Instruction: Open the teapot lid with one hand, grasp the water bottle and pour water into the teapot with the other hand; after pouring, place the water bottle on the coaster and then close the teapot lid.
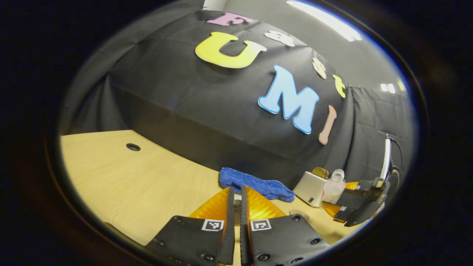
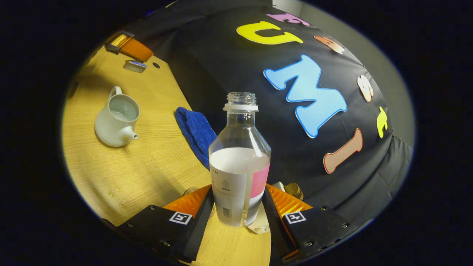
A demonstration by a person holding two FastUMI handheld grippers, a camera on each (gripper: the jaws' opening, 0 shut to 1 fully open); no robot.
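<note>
In the right gripper view, a clear uncapped water bottle (image 2: pixel 239 162), partly full, stands upright between the fingers of my right gripper (image 2: pixel 238 192), which is shut on its lower body. The white teapot (image 2: pixel 116 122) sits lidless on the wooden table (image 2: pixel 155 166) at the left, with water inside and its spout pointing toward me. Farther back, my left gripper (image 2: pixel 133 55) holds the teapot lid (image 2: pixel 135 65) above the table. In the left gripper view, my left gripper (image 1: pixel 237 189) has its fingers nearly together. Off to the right there, the right gripper (image 1: pixel 338 197) holds the bottle (image 1: pixel 334 184).
A blue cloth (image 2: pixel 196 133) (image 1: pixel 255 184) lies along the booth wall. A white box (image 1: pixel 310 188) with a brown object (image 1: pixel 319 171) on top stands beside the bottle. A small round disc (image 1: pixel 299 213) lies on the table near it. Water drops (image 2: pixel 118 192) dot the wood. A round hole (image 1: pixel 133 147) is in the tabletop.
</note>
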